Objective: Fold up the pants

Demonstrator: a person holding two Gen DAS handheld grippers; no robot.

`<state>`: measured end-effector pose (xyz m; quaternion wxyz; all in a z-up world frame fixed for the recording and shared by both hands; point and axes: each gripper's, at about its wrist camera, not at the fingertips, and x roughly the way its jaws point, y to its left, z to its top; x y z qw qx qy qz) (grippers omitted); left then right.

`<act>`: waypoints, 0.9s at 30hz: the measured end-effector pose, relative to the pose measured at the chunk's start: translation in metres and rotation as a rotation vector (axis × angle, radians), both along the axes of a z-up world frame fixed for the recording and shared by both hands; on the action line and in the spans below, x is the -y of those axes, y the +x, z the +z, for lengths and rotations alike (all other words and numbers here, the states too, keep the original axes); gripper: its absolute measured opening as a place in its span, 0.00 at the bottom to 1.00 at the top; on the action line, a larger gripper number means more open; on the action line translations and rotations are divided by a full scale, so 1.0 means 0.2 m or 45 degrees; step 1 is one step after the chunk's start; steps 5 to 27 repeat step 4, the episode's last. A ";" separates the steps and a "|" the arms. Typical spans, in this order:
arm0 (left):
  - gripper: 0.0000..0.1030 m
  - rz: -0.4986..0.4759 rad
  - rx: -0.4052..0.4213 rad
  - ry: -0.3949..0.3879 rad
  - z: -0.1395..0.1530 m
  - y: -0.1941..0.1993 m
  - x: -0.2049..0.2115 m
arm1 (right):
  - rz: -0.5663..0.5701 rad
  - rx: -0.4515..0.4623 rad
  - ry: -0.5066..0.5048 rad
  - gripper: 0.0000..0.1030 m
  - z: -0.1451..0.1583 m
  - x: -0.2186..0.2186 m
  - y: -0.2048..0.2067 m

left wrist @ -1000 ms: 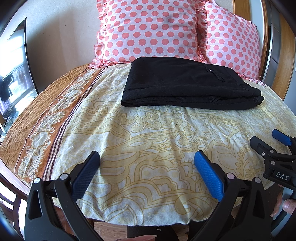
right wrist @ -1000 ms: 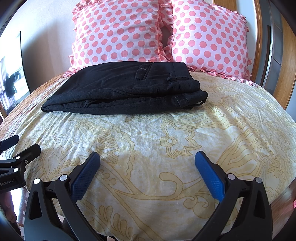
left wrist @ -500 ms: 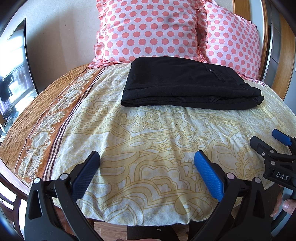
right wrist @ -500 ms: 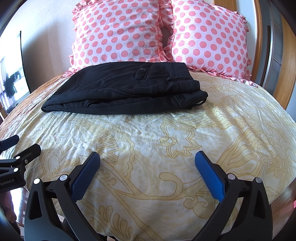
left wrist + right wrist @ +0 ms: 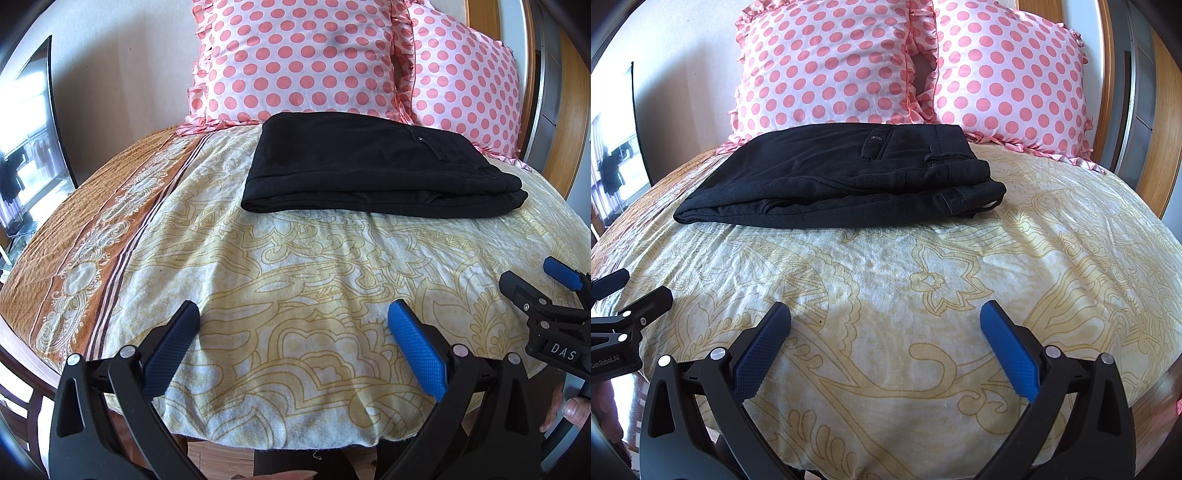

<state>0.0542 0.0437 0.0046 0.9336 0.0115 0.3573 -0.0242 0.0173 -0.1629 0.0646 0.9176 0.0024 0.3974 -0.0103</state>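
Black pants [image 5: 373,166] [image 5: 846,177] lie folded into a flat rectangle on the bed, just in front of the pillows, waistband and back pocket to the right. My left gripper [image 5: 293,325] hovers open over the near part of the bedspread, well short of the pants, nothing between its blue pads. My right gripper [image 5: 886,325] is likewise open and empty, near the bed's front edge. Each gripper shows at the side of the other's view: the right gripper [image 5: 535,284] at the right edge, the left gripper [image 5: 624,295] at the left edge.
Two pink polka-dot pillows [image 5: 295,59] [image 5: 1008,77] lean against the wall behind the pants. The yellow patterned bedspread [image 5: 314,266] [image 5: 923,280] has an orange border [image 5: 85,240] on the left. A wooden headboard frame [image 5: 1156,110] rises at right. A hand [image 5: 569,406] holds the right gripper.
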 end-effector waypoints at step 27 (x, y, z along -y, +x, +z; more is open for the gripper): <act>0.98 0.000 0.000 0.000 0.00 0.00 0.00 | -0.001 0.000 0.000 0.99 0.00 0.00 0.00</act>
